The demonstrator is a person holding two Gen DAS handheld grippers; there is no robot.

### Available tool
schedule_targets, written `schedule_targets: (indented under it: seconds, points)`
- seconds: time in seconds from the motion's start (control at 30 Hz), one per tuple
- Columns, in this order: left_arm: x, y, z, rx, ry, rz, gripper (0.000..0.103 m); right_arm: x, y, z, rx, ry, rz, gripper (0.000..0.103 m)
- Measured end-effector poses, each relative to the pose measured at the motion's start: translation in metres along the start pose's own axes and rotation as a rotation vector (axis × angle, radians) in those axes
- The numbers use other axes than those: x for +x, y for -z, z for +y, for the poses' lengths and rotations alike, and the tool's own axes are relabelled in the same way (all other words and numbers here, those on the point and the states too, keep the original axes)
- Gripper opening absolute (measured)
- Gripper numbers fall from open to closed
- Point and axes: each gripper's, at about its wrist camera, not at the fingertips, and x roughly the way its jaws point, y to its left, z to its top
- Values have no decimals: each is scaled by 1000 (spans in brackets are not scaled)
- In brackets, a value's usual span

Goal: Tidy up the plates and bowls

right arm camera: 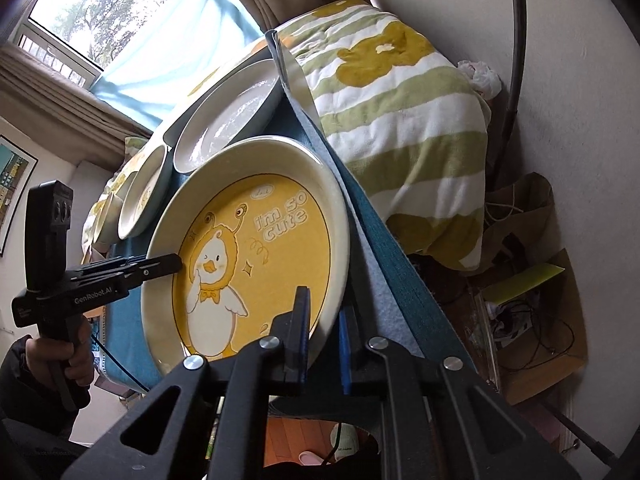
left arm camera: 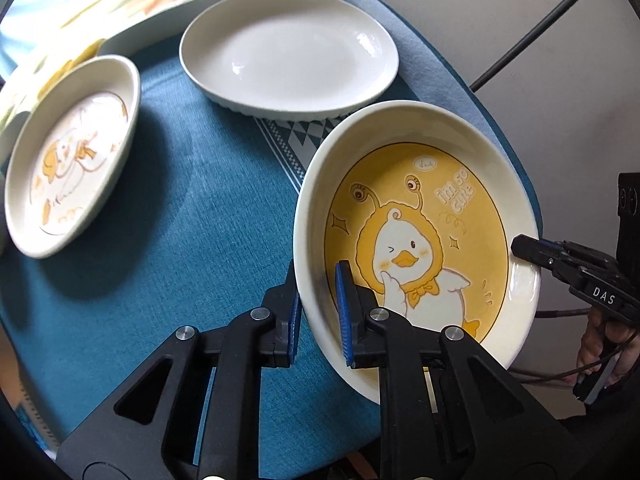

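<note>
A yellow duck plate (left arm camera: 420,236) reading "I'm so cute" is tilted up at the right edge of the blue-clothed table (left arm camera: 192,216). My left gripper (left arm camera: 318,312) is shut on its near-left rim, one finger outside, one inside. My right gripper (right arm camera: 324,336) is shut on the opposite rim of the same duck plate (right arm camera: 256,252); it shows in the left wrist view (left arm camera: 528,250). A plain white plate (left arm camera: 288,52) lies at the back. A smaller duck-print plate (left arm camera: 76,156) lies at the left.
A green-and-white striped blanket (right arm camera: 400,112) lies beyond the table. A white tray edge (left arm camera: 132,36) runs behind the plates. A cardboard box (right arm camera: 532,320) with cables sits on the floor at right. The table's right edge is next to the held plate.
</note>
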Motion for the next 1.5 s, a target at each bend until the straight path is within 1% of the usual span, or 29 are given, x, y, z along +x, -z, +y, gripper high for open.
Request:
schedule_targets:
  seconds: [0.23, 0.4, 0.6, 0.7, 0.83, 0.93, 1.07, 1.23, 1.37, 1.5]
  points:
    - [-20, 16, -2, -30, 2, -54, 14, -7, -5, 15, -65, 13, -34, 12]
    - [-59, 32, 16, -90, 5, -104, 14, -14, -12, 41, -134, 6, -38, 12]
    - [-102, 69, 57, -188, -35, -161, 14, -5, -13, 94, -240, -32, -17, 12]
    - [-121, 90, 82, -228, -66, -173, 14, 8, -12, 123, -282, -57, 0, 12]
    - [-138, 122, 125, -295, -93, -180, 14, 32, -2, 160, -336, -92, 33, 12]
    - [-146, 149, 154, -345, -115, -179, 14, 53, 11, 188, -366, -116, 67, 12]
    - [-146, 180, 192, -409, -132, -165, 14, 81, 31, 221, -406, -139, 115, 12]
    - [-142, 220, 227, -468, -152, -156, 14, 114, 51, 249, -443, -147, 159, 12]
    - [-138, 238, 248, -496, -153, -152, 14, 132, 61, 267, -456, -149, 170, 12]
    - [-134, 244, 259, -500, -151, -160, 14, 141, 63, 274, -459, -153, 164, 12]
